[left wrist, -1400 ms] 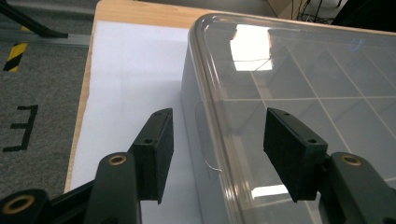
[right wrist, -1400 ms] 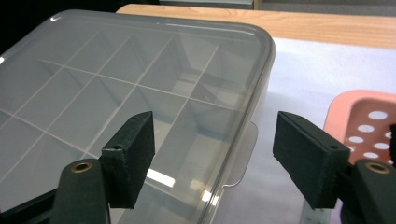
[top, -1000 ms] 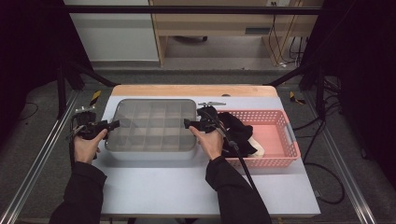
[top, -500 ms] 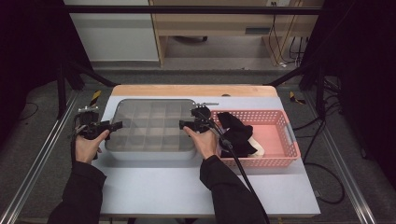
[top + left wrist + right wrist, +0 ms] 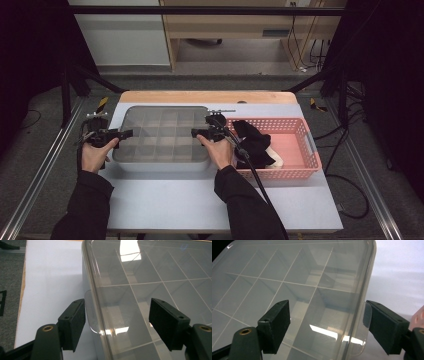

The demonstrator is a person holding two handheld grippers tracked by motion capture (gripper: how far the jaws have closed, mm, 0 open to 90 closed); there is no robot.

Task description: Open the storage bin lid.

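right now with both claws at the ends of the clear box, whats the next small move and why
Probably close both claws on the lid tabs. The left claw and right claw stand open, each straddling an edge of the clear plastic compartment box, with a tab beside one jaw.

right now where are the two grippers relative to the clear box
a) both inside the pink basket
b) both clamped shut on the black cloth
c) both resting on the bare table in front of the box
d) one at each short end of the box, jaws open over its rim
d: the left gripper and right gripper sit at opposite ends of the box, and each gripper view shows jaws spread open around the lid's edge tab.
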